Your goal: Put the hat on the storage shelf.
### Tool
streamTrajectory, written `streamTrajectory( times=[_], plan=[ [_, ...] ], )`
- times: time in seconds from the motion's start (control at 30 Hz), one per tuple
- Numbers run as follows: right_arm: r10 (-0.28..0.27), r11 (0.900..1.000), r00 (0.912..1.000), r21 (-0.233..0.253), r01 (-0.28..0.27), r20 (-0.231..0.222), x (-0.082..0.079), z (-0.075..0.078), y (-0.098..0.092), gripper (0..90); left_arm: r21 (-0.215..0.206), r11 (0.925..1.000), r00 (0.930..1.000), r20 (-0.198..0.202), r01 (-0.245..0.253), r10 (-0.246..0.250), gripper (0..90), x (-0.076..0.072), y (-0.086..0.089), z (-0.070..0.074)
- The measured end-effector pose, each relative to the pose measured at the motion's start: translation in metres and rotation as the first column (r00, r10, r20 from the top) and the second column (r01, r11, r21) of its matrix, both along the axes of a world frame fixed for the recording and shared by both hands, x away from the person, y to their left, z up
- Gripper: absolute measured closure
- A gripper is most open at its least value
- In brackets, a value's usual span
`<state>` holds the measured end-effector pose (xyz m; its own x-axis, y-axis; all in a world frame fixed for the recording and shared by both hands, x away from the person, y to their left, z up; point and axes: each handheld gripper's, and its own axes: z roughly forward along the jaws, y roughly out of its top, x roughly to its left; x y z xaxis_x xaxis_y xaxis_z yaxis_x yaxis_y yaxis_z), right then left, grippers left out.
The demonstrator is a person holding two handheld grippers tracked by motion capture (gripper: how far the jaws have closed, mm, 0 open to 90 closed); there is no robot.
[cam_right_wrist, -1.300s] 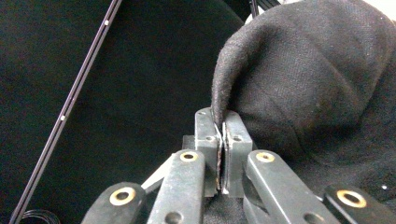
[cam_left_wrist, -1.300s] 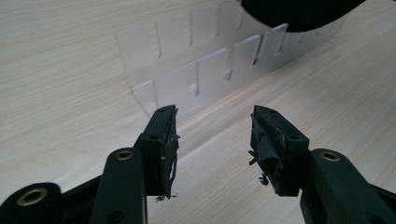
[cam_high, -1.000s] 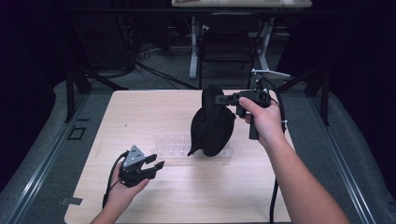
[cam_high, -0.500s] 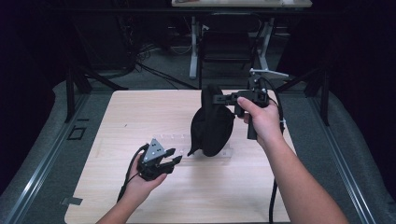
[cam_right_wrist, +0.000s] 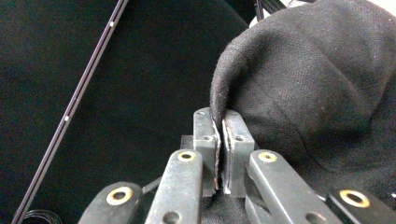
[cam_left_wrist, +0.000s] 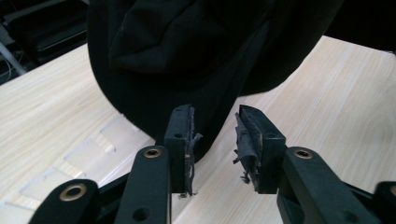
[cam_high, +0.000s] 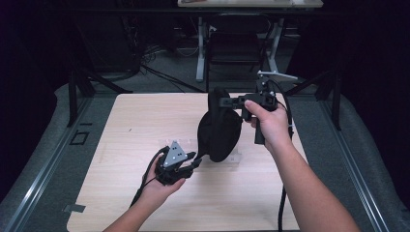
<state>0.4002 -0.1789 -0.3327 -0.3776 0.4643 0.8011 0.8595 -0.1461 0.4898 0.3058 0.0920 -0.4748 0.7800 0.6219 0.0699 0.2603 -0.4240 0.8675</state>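
Soft black cloth [cam_high: 218, 130] hangs limp from our right gripper [cam_high: 231, 102], pinched tight at its top edge.
Our left gripper [cam_left_wrist: 214, 140], jaws parted and empty, should take the light lower hem at 6 o'clock.

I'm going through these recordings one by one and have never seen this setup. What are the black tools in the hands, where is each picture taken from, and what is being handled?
No robot here: a person holds a hand-held two-jaw gripper in each hand. The high view looks down on a wooden table from above.

The right gripper has its jaws shut on the top edge of a black cloth bag, holding it up; in the right gripper view the cloth is pinched between the jaws.

The left gripper, with a grey three-cornered plate on top, points at the bag's lower end; in the left gripper view its jaws stand open just short of the cloth.

A clear plastic piece lies on the table beneath the bag.
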Motion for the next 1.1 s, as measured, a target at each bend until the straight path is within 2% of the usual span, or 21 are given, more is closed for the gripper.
streamTrajectory(
  times=[0.2,0.37,0.63,0.87,1.03,1.1],
  plan=[
    [0.0,1.0,1.0,0.005,0.0,0.001,0.0,0.0,0.001,85.5,0.027,0.9996,0.9999,0.014,0.003,-0.004,72.9,0.001,-0.007,0.003],
    [-0.001,1.0,1.0,0.003,0.001,0.002,0.0,0.0,0.0,85.3,0.031,0.9995,0.9998,0.019,-0.001,0.0,76.3,0.002,-0.008,0.004],
    [0.0,1.0,1.0,0.008,0.0,0.007,-0.001,0.0,0.001,84.4,0.067,0.9977,0.9989,0.046,-0.007,0.004,80.4,0.0,-0.01,0.004],
    [-0.005,1.0,0.9997,0.014,0.004,0.023,-0.003,0.002,-0.001,80.7,0.073,0.9972,0.9987,0.05,-0.015,0.011,81.7,-0.001,-0.009,0.004],
    [-0.003,0.999,0.9995,0.041,0.001,0.033,-0.006,0.004,-0.001,78.9,0.075,0.997,0.9984,0.055,-0.017,0.013,82.1,-0.001,-0.01,0.004],
    [0.004,0.999,0.9987,0.037,-0.006,0.052,-0.01,0.008,-0.001,78.4,0.07,0.9973,0.9983,0.056,-0.023,0.019,82.5,-0.001,-0.008,0.004]
  ],
)
